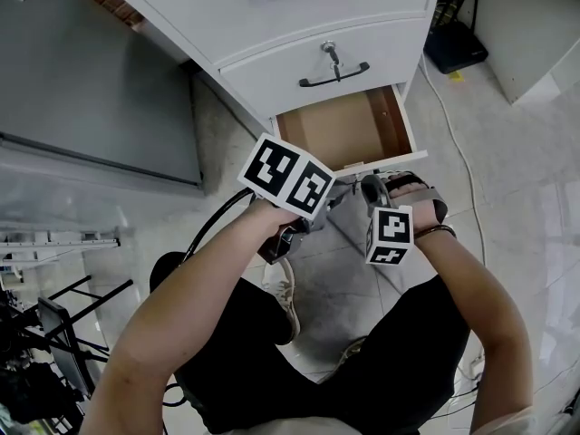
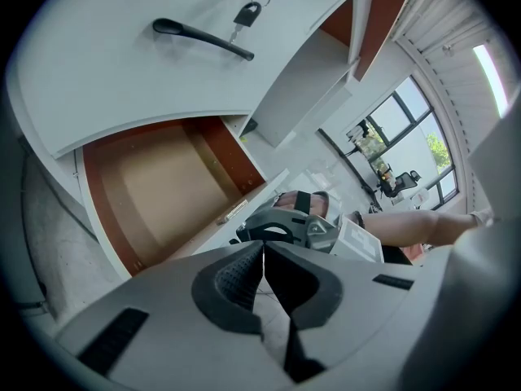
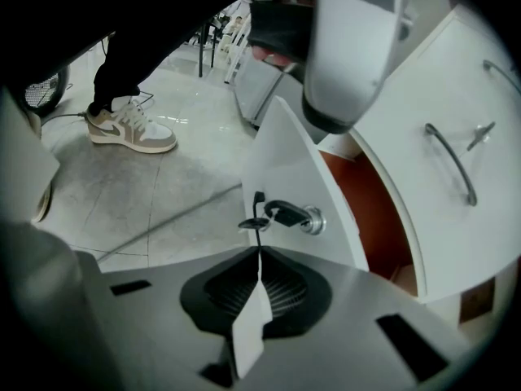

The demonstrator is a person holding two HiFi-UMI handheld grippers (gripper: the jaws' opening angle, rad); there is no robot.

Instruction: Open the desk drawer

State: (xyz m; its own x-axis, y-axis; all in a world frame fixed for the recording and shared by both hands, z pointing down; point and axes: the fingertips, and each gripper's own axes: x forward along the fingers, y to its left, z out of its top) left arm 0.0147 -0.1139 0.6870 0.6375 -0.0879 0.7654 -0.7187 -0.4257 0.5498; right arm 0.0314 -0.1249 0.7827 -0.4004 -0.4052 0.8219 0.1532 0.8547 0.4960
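The bottom drawer of a white cabinet stands pulled out, its brown inside bare. My right gripper sits just in front of the drawer's white front panel. Its jaws are shut on the thin black drawer handle, seen edge-on. A key sticks in the lock right above them. My left gripper hovers beside the right one, a little in front of the drawer. It is shut with nothing between its fingers.
Above the pulled-out drawer are two closed ones. The middle drawer has a black handle and a key. A black box and a cable lie on the floor at the right. The person's shoe is below the grippers.
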